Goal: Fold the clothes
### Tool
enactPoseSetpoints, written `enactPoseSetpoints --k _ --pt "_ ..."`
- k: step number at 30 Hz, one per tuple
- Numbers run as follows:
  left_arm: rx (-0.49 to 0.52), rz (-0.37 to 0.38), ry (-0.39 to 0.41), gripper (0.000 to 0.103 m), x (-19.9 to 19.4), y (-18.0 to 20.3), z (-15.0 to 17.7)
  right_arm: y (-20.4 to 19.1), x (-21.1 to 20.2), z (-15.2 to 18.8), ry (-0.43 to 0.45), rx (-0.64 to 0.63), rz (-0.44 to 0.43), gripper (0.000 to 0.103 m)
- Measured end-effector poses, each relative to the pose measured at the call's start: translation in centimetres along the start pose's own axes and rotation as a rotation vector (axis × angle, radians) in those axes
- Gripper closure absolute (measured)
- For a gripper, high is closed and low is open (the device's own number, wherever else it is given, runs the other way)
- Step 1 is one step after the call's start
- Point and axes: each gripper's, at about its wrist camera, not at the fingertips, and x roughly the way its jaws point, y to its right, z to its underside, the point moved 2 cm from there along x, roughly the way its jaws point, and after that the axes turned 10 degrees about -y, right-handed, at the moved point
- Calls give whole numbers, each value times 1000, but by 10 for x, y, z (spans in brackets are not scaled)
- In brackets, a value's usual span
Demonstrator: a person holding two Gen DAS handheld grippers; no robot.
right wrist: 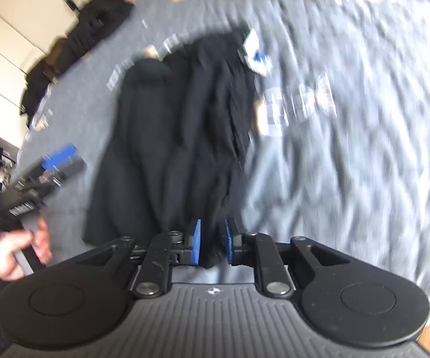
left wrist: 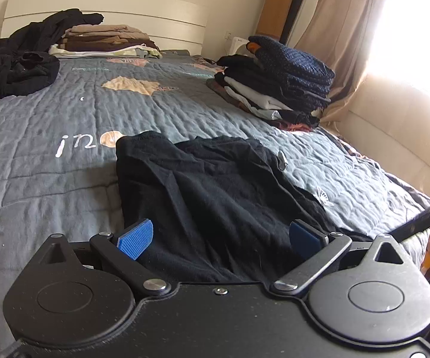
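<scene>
Hovering low over the bed, the left gripper (left wrist: 219, 238) has its blue pads spread wide, the near edge of a black garment (left wrist: 215, 191) lying between them untouched. The right gripper (right wrist: 212, 243) holds its pads close together with a fold of the same garment's near hem between them; the blurred right wrist view leaves it unclear whether they press on the cloth. A hand (right wrist: 18, 253) grips the left tool's handle at the left edge of that view.

The garment lies flattened but creased on a grey quilt (left wrist: 50, 179) printed with pale shapes and white letters. Its long axis runs from the grippers away toward the headboard (left wrist: 110, 9), and a small label shows on its far right edge.

Farther off, a folded stack (left wrist: 274, 89) sits near the right side of the bed, another stack (left wrist: 107, 40) and a loose dark heap (left wrist: 15, 59) by the headboard. A curtain (left wrist: 343, 29) hangs beside a bright window on the right.
</scene>
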Motion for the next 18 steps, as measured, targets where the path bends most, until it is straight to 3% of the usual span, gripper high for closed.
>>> enactPoseSetpoints --k 4,7,11,13,18 --pt "-3 -3 -12 5 2 1 -1 -38 1 -19 90 -108 -88 62" --pt "2 -15 -37 5 8 0 4 -42 36 -31 33 -138 -60 60" --pt "-11 -16 -36 5 7 -3 3 -4 79 -30 -73 -49 -40 61" --pt "-16 -14 -35 5 6 -4 1 14 78 -27 -61 -11 -105 62" --pt "-39 -6 -44 5 9 -7 -1 5 47 -44 -7 -30 -121 58"
